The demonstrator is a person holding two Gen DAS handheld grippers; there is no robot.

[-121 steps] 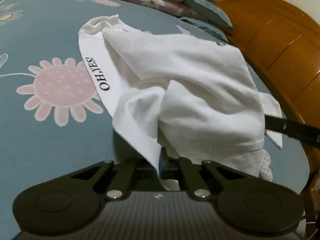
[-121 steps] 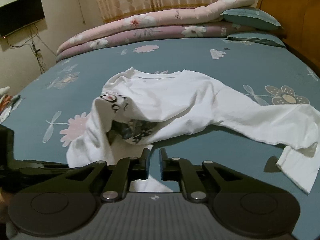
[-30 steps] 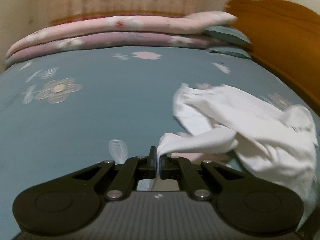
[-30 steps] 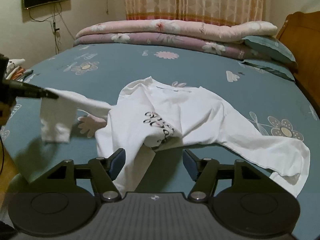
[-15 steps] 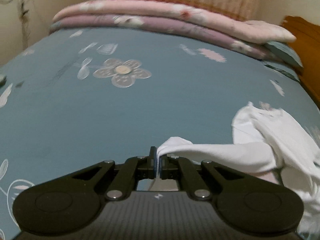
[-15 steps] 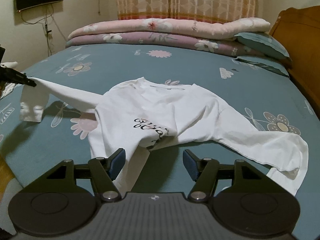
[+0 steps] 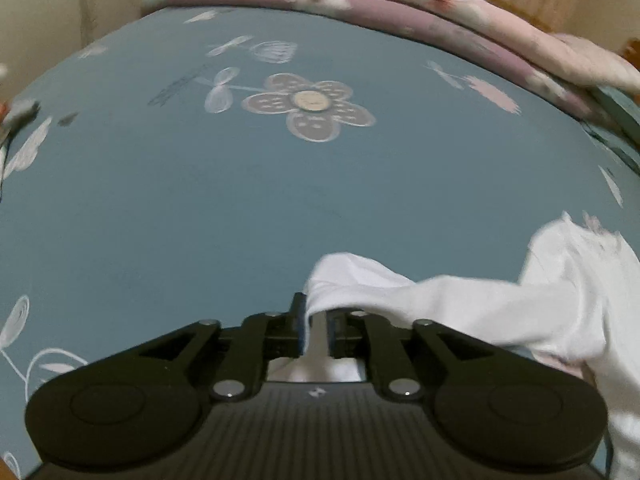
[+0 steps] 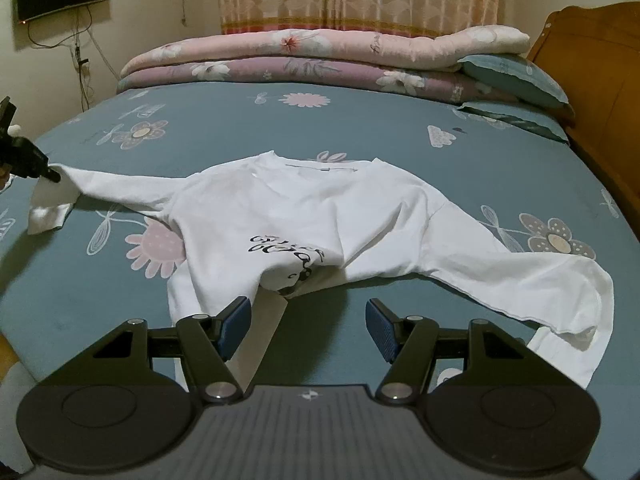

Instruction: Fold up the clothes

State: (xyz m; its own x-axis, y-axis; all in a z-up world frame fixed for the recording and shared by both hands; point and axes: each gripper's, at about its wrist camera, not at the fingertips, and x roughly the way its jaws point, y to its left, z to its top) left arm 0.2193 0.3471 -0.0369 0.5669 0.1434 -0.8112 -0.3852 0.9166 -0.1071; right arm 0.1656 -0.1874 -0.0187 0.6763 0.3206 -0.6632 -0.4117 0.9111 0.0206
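A: Left gripper (image 7: 316,330)?
B: Clamped on one sleeve (image 7: 400,296) of the white shirt (image 8: 304,220), drawn out sideways.
A: Right gripper (image 8: 308,326)?
B: Jaws spread, empty, hovering at the shirt's hem.
A: Shirt's place?
B: Spread on the blue flowered bed (image 8: 380,128), folded quilts (image 8: 320,56) beyond.

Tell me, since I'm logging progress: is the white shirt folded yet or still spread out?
Spread, not folded. The white shirt lies open on the bed, both sleeves stretched sideways; the left tool pinches one cuff, and the hem is rumpled.
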